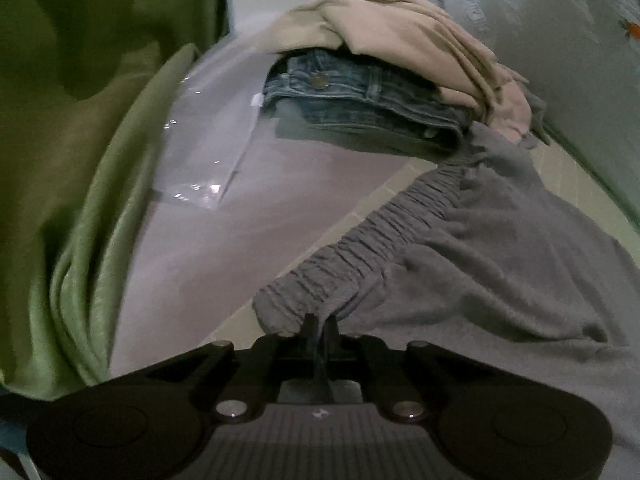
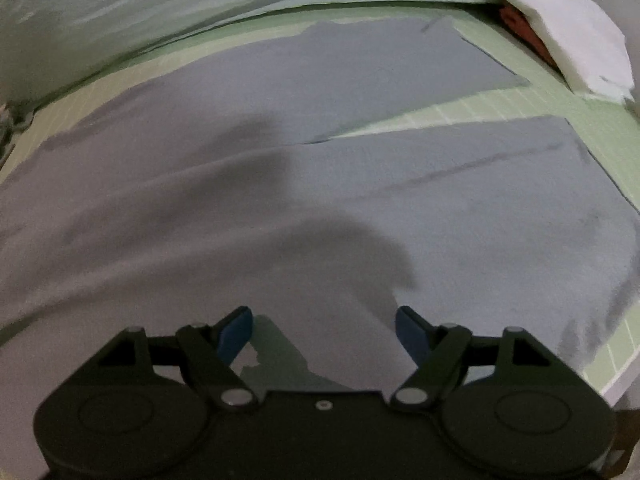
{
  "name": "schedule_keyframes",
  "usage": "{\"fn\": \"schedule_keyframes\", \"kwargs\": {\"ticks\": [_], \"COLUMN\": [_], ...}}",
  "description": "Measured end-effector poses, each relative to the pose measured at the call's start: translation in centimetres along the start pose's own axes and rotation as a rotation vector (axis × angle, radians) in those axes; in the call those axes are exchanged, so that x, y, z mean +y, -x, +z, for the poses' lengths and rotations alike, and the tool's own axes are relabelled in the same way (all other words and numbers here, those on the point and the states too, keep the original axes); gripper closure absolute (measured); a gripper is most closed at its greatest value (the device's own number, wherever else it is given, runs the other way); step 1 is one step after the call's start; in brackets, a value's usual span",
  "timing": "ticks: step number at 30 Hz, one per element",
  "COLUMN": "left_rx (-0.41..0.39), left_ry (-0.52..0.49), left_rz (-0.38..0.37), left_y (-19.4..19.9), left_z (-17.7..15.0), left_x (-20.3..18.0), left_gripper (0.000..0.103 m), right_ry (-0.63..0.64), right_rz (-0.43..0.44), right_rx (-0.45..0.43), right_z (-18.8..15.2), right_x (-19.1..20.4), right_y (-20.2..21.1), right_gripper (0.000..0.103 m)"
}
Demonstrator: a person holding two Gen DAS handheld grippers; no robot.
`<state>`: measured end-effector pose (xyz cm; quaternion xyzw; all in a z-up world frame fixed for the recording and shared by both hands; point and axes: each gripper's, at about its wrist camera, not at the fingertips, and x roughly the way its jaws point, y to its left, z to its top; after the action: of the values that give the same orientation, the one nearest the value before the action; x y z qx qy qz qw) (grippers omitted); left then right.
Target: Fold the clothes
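On the green mat (image 2: 460, 110), grey trousers (image 2: 320, 184) are spread flat, legs toward its far edge, ready for folding. Waistband (image 1: 360, 248) is pinched between the pressed-together jaws of the left gripper (image 1: 320, 322), probably for lifting. Right gripper (image 2: 323, 322) hovers over the cloth, jaws spread, nothing held.

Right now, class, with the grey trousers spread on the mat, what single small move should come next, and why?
Probably bring the right gripper down to pinch the grey trousers under it. Its jaws stand open above the cloth and hold nothing, while the left gripper is already shut on the gathered waistband. Both trouser legs lie flat on the green mat, unfolded.
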<state>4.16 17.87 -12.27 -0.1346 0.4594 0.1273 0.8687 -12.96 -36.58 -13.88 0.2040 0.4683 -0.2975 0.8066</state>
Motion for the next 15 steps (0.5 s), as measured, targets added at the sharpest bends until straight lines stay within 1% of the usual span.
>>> {"fn": "schedule_keyframes", "kwargs": {"ticks": [1,2,3,4,7,8,11,13,15], "left_rx": [-0.002,-0.005,-0.006,-0.013,-0.015,-0.008,0.006,0.013,0.019], "left_ry": [0.009,0.018,0.024,0.028,0.025,0.019,0.020,0.019,0.010], "left_rz": [0.007,0.014,0.025,0.024,0.014,0.023,0.047,0.040,0.038], "left_y": [0.4,0.9,1.1,1.5,2.5,2.7,3.3,3.7,4.0], "left_z": [-0.2,-0.4,-0.5,-0.8,-1.7,-2.1,-3.3,-4.1,-4.7], "left_x": [-0.3,-0.6,-1.0,-1.5,-2.8,-3.2,-4.0,-4.5,-5.0], "left_gripper": [0.070,0.061,0.046,0.036,0.027,0.026,0.025,0.025,0.025], "right_ry": [-0.014,-0.029,-0.044,-0.060,-0.121,-0.136,-0.169,-0.187,-0.214], "right_rz": [0.002,0.005,0.003,-0.001,-0.017,-0.027,-0.067,-0.103,-0.142], "right_rx": [0.002,0.004,0.003,0.000,-0.014,-0.020,-0.049,-0.070,-0.082], "right_z": [0.1,0.3,0.4,0.5,0.9,1.0,1.2,1.2,0.9], "right_x": [-0.7,-1.4,-2.1,-2.9,-5.8,-6.8,-9.4,-11.3,-13.1], "right_y": [-0.1,-0.1,-0.1,0.0,0.2,0.3,0.6,0.8,1.0], "right_gripper": [0.024,0.024,0.024,0.023,0.022,0.022,0.019,0.016,0.016]}}
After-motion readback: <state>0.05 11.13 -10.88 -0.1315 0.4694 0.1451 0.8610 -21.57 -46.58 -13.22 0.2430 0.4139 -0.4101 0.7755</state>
